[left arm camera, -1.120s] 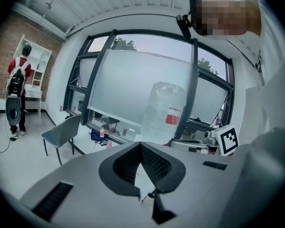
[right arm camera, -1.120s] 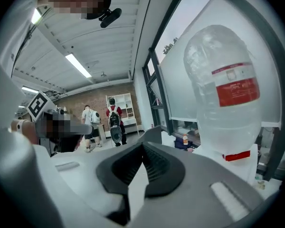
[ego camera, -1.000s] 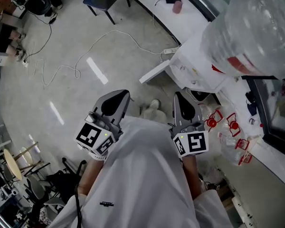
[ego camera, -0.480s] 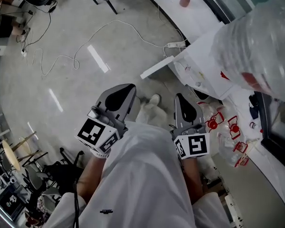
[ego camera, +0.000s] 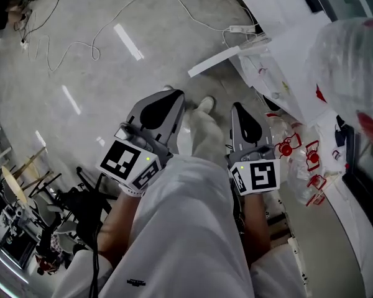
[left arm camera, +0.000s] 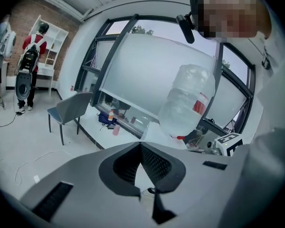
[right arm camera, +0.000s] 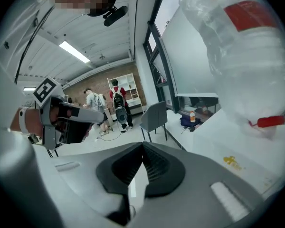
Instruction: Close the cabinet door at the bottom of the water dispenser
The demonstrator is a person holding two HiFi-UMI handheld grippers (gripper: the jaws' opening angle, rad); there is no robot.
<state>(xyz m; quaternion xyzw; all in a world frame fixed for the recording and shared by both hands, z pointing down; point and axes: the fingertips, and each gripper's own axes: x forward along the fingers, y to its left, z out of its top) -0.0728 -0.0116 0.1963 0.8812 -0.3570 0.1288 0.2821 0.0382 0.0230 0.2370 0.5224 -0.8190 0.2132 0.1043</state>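
The white water dispenser [ego camera: 286, 54] stands at the upper right of the head view, with a big clear bottle [ego camera: 354, 67] on top. Its bottom cabinet door [ego camera: 214, 61] is a white panel that stands open, sticking out leftward over the floor. My left gripper [ego camera: 176, 95] and right gripper [ego camera: 236, 106] hang side by side above my white-trousered knees, both short of the door and touching nothing. Each is shut and empty, as the left gripper view [left arm camera: 140, 145] and the right gripper view [right arm camera: 142, 144] show. The bottle [right arm camera: 237, 46] looms at the right.
White cables [ego camera: 81, 48] and a power strip [ego camera: 242, 28] lie on the grey floor. Clear containers with red caps [ego camera: 298, 160] crowd the dispenser's near side. Stools and black gear [ego camera: 25, 197] stand at the lower left. A grey chair [left arm camera: 69, 108] and two people [left arm camera: 31, 65] are far off.
Both grippers have sunk together toward the floor, which now looks nearer. The door and dispenser have slid up and right in the head view. Both sets of jaws stayed shut.
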